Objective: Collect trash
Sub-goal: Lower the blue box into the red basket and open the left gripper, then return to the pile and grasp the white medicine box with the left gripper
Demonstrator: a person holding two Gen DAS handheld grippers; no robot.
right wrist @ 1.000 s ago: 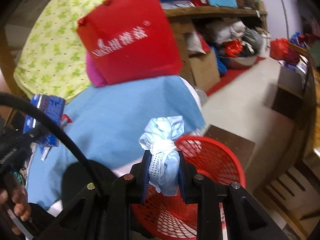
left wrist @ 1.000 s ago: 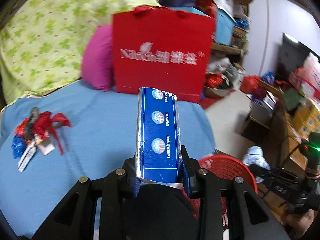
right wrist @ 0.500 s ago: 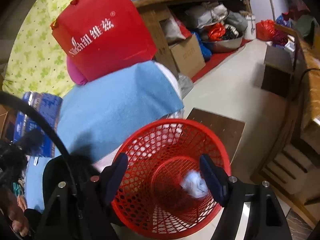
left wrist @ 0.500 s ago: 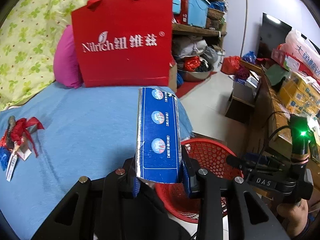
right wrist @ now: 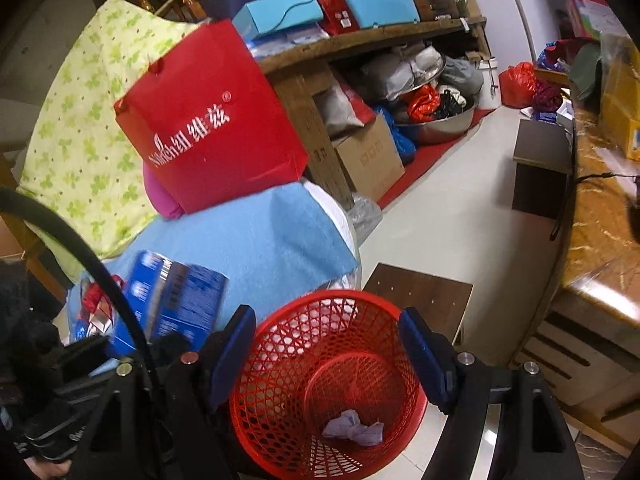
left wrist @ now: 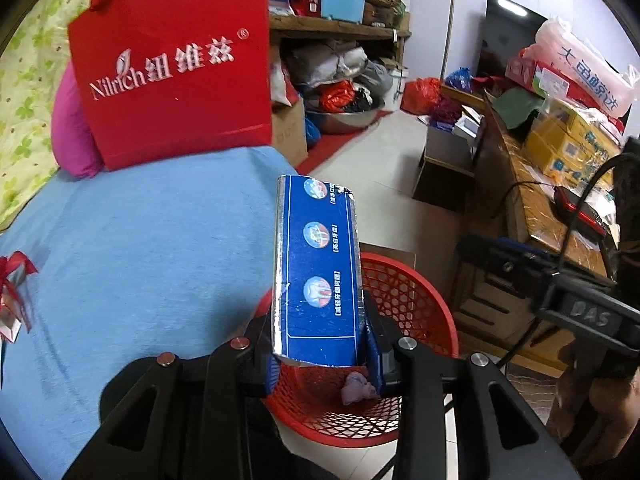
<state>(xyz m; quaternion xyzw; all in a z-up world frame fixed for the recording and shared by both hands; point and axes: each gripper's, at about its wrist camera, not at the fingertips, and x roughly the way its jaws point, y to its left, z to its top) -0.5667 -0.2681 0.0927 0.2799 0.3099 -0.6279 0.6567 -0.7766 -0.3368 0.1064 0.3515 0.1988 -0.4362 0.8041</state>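
One blue carton point(left wrist: 318, 268), upright, clamped at its lower end between the fingers of the left gripper point(left wrist: 320, 356), held over the near rim of the red mesh basket point(right wrist: 280, 412) on the floor beside the bed's point(left wrist: 140, 240) right edge. One crumpled tissue point(right wrist: 354, 432) lies in the basket bottom. Right gripper point(right wrist: 326, 360): fingers wide, empty, above the basket. Risk, as judged: the long carton, if released off-centre, may strike the rim and tip out. Red-and-blue wrappers point(left wrist: 14, 296) lie at the bed's left edge.
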